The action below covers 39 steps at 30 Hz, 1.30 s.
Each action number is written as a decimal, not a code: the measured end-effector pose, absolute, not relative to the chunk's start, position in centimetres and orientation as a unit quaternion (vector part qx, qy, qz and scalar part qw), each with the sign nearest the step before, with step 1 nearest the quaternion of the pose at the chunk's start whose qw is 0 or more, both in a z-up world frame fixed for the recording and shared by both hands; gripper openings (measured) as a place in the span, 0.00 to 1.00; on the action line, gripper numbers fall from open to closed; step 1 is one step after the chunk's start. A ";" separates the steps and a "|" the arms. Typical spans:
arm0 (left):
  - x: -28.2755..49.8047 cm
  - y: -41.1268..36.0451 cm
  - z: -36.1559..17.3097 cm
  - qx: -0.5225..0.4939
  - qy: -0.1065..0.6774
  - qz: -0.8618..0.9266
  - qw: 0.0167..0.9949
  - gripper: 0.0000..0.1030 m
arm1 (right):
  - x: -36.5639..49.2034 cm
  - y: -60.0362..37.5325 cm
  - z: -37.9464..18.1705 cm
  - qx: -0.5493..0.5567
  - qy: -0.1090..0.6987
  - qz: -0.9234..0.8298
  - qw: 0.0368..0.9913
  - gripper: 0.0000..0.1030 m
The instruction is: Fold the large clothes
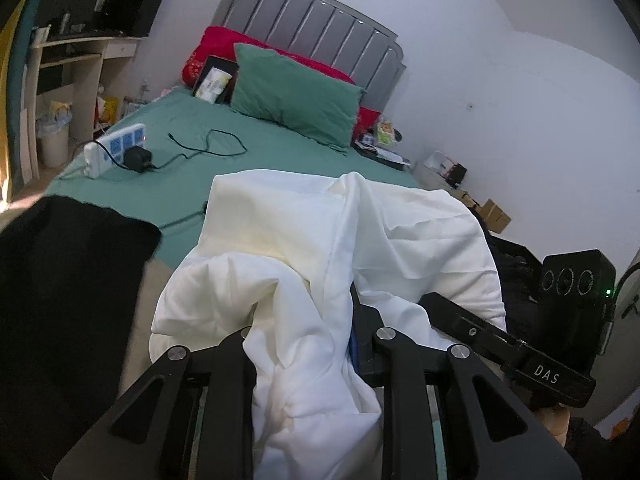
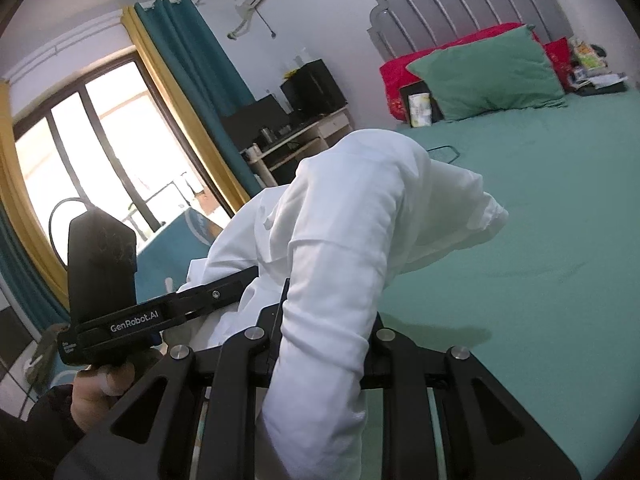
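The white garment (image 1: 304,264) is thin, smooth cotton-like cloth, creased and bunched into soft folds, with a seam running along one long tube-shaped part that looks like a sleeve. It hangs in the air between my two tools, above the near end of the bed (image 1: 280,148).

The bed wears a flat teal sheet, a little wrinkled. A teal pillow (image 1: 296,96) leans on a red one before a grey padded headboard (image 1: 316,28) with vertical channels. A white power strip (image 1: 114,148) and a black cable (image 1: 212,146) lie on the sheet. A desk (image 2: 304,136), teal and yellow curtains (image 2: 192,80) and a bright window (image 2: 92,152) line the far wall.

My left gripper (image 1: 316,344) pinches a bunched fold, pointing down toward the bed. My right gripper (image 2: 320,320) pinches the sleeve-like roll, which drapes over its fingers. My hand (image 2: 100,392) grips the left tool's handle
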<state>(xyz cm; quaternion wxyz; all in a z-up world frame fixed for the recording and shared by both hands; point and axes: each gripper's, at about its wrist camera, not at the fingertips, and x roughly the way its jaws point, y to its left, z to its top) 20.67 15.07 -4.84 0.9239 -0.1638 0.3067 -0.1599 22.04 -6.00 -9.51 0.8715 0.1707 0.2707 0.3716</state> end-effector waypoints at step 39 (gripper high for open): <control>24.1 17.5 -17.0 -0.123 0.474 -0.011 0.872 0.32 | 30.2 -3.0 -23.1 0.039 0.480 0.255 0.838 0.71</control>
